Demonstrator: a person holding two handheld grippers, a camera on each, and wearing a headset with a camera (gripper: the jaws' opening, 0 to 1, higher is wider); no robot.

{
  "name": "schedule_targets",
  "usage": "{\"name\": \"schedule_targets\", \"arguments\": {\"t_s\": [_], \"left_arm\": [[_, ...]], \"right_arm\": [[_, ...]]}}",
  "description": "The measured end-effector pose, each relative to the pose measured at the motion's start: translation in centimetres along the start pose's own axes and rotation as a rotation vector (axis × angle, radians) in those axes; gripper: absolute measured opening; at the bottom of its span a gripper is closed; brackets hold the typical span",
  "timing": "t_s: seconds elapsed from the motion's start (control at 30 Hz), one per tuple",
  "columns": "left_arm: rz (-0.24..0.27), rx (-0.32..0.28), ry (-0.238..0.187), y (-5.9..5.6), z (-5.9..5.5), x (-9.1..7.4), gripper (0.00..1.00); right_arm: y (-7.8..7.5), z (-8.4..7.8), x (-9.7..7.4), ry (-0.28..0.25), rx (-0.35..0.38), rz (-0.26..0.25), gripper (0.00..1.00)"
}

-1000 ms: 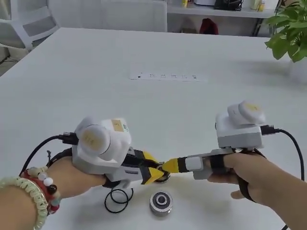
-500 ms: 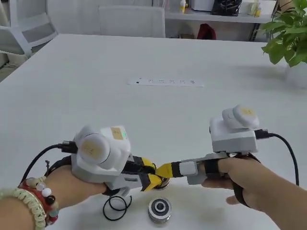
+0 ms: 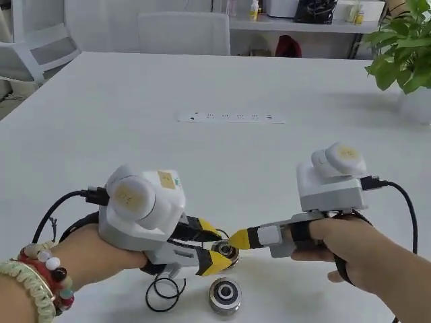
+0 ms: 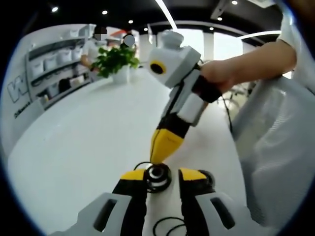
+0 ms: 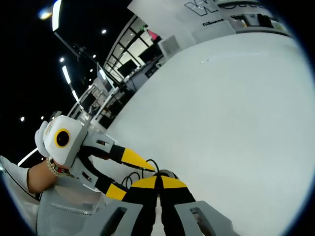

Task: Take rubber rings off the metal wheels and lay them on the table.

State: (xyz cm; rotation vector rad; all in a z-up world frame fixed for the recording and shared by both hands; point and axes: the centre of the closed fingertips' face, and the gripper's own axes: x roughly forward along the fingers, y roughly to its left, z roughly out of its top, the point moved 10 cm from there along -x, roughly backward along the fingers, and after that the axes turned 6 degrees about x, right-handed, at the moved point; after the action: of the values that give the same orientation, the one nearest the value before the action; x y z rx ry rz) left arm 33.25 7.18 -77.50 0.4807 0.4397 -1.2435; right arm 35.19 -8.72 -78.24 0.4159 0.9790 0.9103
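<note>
Beside the shiny round wheel (image 3: 224,294) lie thin black rubber rings (image 3: 163,291).

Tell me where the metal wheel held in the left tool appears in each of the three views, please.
Head view: metal wheel low centre, between the left tool's yellow jaws.
Left gripper view: bottom centre, between the jaws.
Right gripper view: low centre, peeking over the shut right tool.
Shared landmark: the right tool's yellow tip, meeting the wheel in every view.
</note>
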Motion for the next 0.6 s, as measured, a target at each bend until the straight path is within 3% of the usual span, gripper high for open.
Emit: {"name": "schedule_targets", "arguments": {"t_s": [0.1,0.3,0.6], "left_arm": [[-0.021,0.013,-0.010,-0.1,0.6,-0.6,0.29],[-0.032,0.051,-0.067,-0.3,2.9,-2.9,0.36],[0.041,0.088,-0.110,-0.7,4.7,-8.4,0.49]], "right_arm": [[0.5,-0.1,-0.3,-0.018,0.010,0.001,0.00],[1.4,0.2,-0.8,-0.047,0.003,0.005,0.00],[2.5,0.8,-1.5,-0.069,-0.028,0.024,0.00]]}}
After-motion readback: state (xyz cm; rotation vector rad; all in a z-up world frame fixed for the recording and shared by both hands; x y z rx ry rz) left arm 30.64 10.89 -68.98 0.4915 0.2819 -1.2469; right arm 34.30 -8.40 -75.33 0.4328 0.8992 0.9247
